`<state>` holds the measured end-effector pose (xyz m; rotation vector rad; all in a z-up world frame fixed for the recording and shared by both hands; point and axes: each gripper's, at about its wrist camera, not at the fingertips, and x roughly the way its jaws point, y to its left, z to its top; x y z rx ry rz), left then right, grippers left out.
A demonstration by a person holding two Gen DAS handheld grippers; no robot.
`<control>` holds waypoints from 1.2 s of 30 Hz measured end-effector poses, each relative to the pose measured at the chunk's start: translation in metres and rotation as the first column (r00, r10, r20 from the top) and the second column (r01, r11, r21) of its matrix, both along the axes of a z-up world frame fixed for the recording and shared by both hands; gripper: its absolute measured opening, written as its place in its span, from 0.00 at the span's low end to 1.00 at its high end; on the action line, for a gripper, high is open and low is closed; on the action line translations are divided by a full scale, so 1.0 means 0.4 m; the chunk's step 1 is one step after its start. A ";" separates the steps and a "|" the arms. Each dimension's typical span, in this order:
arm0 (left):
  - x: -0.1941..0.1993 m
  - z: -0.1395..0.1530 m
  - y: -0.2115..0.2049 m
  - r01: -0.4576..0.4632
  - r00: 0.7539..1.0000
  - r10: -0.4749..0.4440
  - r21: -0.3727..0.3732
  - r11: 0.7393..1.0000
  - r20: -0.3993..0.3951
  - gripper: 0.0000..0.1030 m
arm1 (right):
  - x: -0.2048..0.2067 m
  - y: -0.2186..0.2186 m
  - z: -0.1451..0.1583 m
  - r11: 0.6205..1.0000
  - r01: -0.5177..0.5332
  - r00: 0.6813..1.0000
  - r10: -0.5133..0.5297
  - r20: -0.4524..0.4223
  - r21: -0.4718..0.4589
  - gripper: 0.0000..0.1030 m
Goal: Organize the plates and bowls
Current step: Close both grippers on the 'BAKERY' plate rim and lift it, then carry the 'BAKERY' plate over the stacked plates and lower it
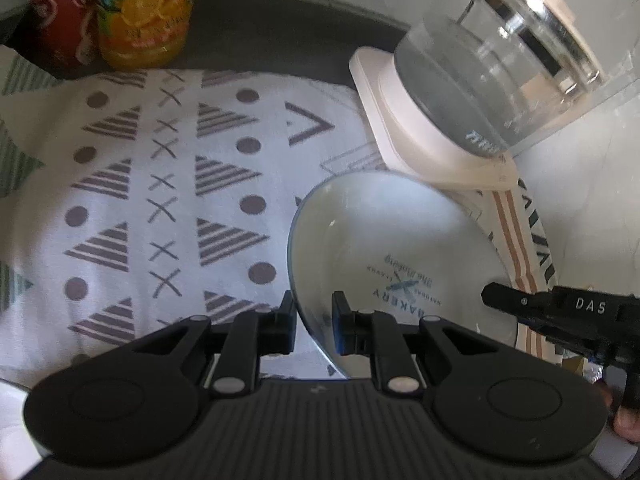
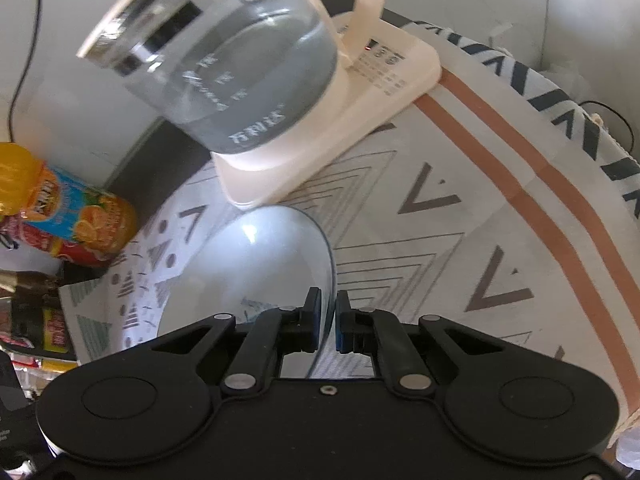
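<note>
A white bowl (image 1: 400,248) with blue "BAKERY" print inside rests on a patterned cloth (image 1: 160,200). My left gripper (image 1: 314,320) is shut on the bowl's near-left rim, one pad inside and one outside the wall. The right gripper (image 1: 492,296) reaches in from the right edge at the bowl's opposite rim. In the right wrist view the same bowl (image 2: 248,264) lies to the left of centre, and my right gripper (image 2: 328,320) is shut on its thin rim, which runs between the blue pads.
A glass kettle (image 1: 500,60) on a cream base (image 1: 420,136) stands just behind the bowl, also seen as the kettle (image 2: 224,60). An orange juice bottle (image 1: 144,12) and a red bottle (image 1: 60,8) stand at the back left. Snack packets (image 2: 40,320) lie beyond the cloth's edge.
</note>
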<state>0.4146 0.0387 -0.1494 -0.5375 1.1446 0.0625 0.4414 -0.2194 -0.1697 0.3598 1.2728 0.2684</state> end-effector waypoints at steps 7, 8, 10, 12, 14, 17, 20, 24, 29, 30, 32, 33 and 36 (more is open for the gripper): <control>-0.034 0.043 0.031 -0.046 0.998 0.045 0.015 0.999 0.042 0.15 | -0.021 0.029 0.020 0.999 -0.024 0.999 0.023 0.032 0.034 0.07; -0.042 0.049 0.035 -0.052 0.997 0.051 0.018 0.998 0.049 0.15 | -0.024 0.035 0.025 0.999 -0.030 0.999 0.029 0.037 0.039 0.07; -0.055 0.059 0.046 -0.067 0.996 0.066 0.018 0.998 0.055 0.15 | -0.030 0.047 0.034 0.998 -0.043 0.998 0.041 0.046 0.048 0.07; -0.072 0.070 0.058 -0.086 0.994 0.085 0.023 0.996 0.063 0.15 | -0.036 0.060 0.045 0.997 -0.059 0.997 0.055 0.058 0.058 0.07; -0.088 0.080 0.071 -0.105 0.992 0.103 0.025 0.994 0.071 0.15 | -0.041 0.074 0.055 0.995 -0.073 0.995 0.068 0.069 0.069 0.07; -0.116 0.095 0.092 -0.136 0.988 0.133 0.026 0.990 0.079 0.15 | -0.050 0.096 0.071 0.991 -0.103 0.991 0.096 0.088 0.080 0.07; -0.147 0.112 0.113 -0.165 0.983 0.162 0.029 0.986 0.090 0.15 | -0.061 0.118 0.087 0.987 -0.130 0.987 0.120 0.105 0.092 0.07; -0.185 0.131 0.134 -0.201 0.976 0.197 0.034 0.979 0.098 0.15 | -0.079 0.146 0.101 0.981 -0.165 0.981 0.151 0.122 0.105 0.07; -0.238 0.150 0.154 -0.240 0.966 0.235 0.041 0.970 0.104 0.15 | -0.107 0.174 0.112 0.972 -0.200 0.974 0.183 0.136 0.124 0.07; -0.246 0.152 0.156 -0.246 0.965 0.241 0.043 0.968 0.105 0.15 | -0.113 0.181 0.113 0.970 -0.207 0.972 0.190 0.138 0.125 0.07; -0.267 0.158 0.162 -0.259 0.962 0.253 0.049 0.965 0.106 0.15 | -0.125 0.191 0.113 0.967 -0.220 0.969 0.203 0.140 0.128 0.07; -0.275 0.160 0.164 -0.265 0.960 0.259 0.051 0.963 0.106 0.15 | -0.133 0.191 0.115 0.965 -0.226 0.968 0.208 0.141 0.129 0.07; -0.303 0.165 0.169 -0.283 0.955 0.276 0.058 0.957 0.108 0.15 | -0.153 0.197 0.116 0.961 -0.244 0.964 0.225 0.141 0.134 0.08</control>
